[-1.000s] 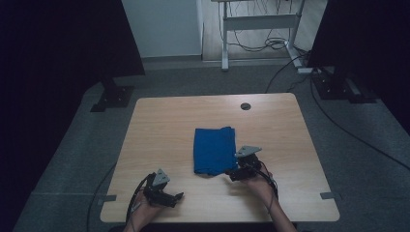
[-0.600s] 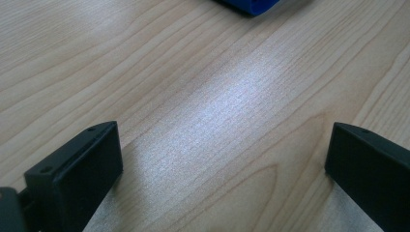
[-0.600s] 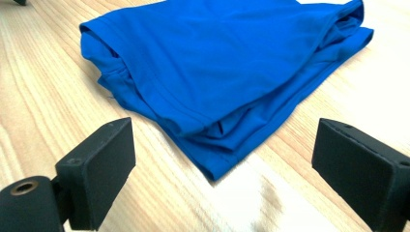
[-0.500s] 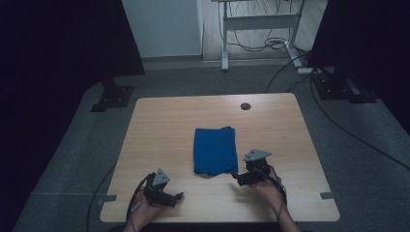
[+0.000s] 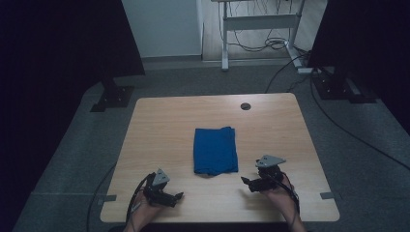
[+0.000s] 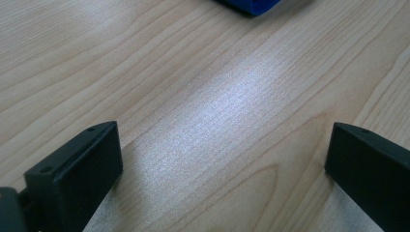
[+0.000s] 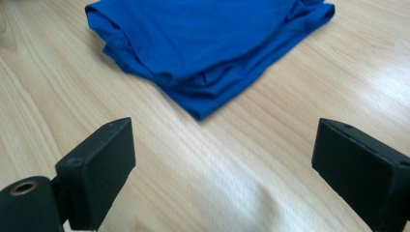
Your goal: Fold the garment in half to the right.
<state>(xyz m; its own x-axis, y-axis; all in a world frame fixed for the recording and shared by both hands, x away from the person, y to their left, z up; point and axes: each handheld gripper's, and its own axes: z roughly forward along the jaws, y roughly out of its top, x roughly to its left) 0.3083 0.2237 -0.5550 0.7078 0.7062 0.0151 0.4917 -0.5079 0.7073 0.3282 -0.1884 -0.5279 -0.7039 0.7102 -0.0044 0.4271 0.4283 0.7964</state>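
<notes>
Folded blue cloth (image 5: 215,150) lies mid-desk (image 5: 159,121), layers stacked, loose edges at its near end. Right tool (image 5: 251,182) released, jaws wide, just off the cloth's near right corner; left tool (image 5: 175,197) also released, near the front edge. Risk: a pinch catching only the top layer would drag the fold apart

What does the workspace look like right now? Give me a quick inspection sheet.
Surface: wooden table, round grommet hole near far edge.
Job's things: folded blue cloth lying flat mid-table, untouched.
Clutter: nothing seen.
Grippers: left gripper and right gripper near the front edge, jaws open, holding nothing.
Cables: gripper cable by the left hand; floor cables on the right.
Surroundings: grey carpet, desk frame behind.
</notes>
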